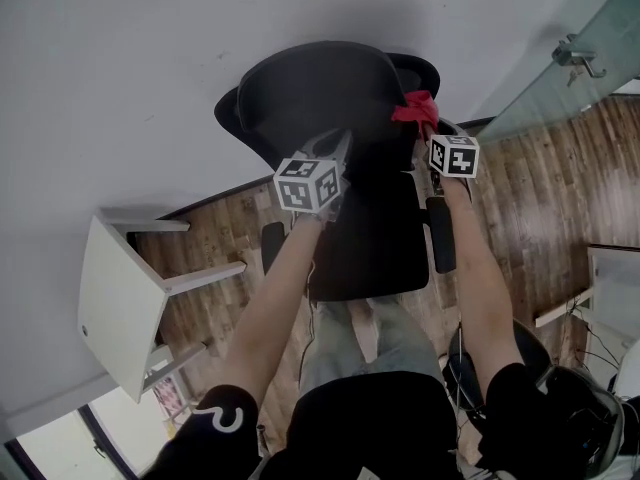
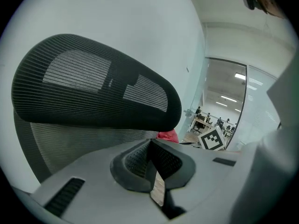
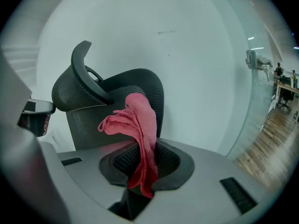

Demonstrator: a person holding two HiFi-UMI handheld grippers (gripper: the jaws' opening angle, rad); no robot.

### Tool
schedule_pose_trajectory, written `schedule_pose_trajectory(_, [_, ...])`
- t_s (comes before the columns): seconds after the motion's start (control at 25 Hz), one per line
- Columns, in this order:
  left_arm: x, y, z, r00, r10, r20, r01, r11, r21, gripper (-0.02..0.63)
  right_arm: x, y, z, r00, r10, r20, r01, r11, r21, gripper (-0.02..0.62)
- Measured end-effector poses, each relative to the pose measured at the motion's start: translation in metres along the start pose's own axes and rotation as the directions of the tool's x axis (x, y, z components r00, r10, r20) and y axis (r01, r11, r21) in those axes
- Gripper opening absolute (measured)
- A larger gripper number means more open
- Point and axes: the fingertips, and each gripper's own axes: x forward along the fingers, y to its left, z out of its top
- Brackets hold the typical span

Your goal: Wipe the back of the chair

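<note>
Red cloth held beside the chair back, far by the wall.
Only its own view shows the right gripper pinching the cloth; the left gripper is pressed together, empty, under the headrest.

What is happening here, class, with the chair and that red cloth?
A person facing a black mesh office chair holds a tool in each hand. The right tool is shut on a red cloth, held up beside the top of the chair's back. The left tool is shut with nothing in it, close to the headrest. Whether the cloth touches the chair cannot be told from these views.
</note>
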Motion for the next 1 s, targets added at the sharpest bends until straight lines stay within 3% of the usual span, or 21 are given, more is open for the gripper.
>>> schedule_pose_trajectory(0.24, [0.010,-0.001,-0.015,0.999,-0.037,-0.028,0.038,0.999,0.016,0.025,-0.012,-0.019,-0.019,1.000,-0.024,0.014,0.025,1.000,-0.015,0.087])
schedule_pose_trajectory(0.48, [0.003,0.003,-0.040,0.993,-0.101,-0.059,0.103,0.994,0.027,0.025,-0.029,0.004,-0.047,0.998,-0.025,0.055,0.027,0.999,-0.029,0.087])
schedule_pose_trajectory(0.64, [-0.024,0.026,-0.058,0.992,-0.110,-0.066,0.112,0.993,0.027,0.025,-0.040,0.049,-0.070,0.997,-0.007,0.071,0.009,1.000,-0.027,0.087])
schedule_pose_trajectory(1.0, [-0.099,0.112,-0.096,0.997,-0.032,-0.066,0.033,0.999,0.017,0.025,0.002,0.183,-0.109,0.991,0.129,0.026,-0.125,0.987,-0.104,0.087])
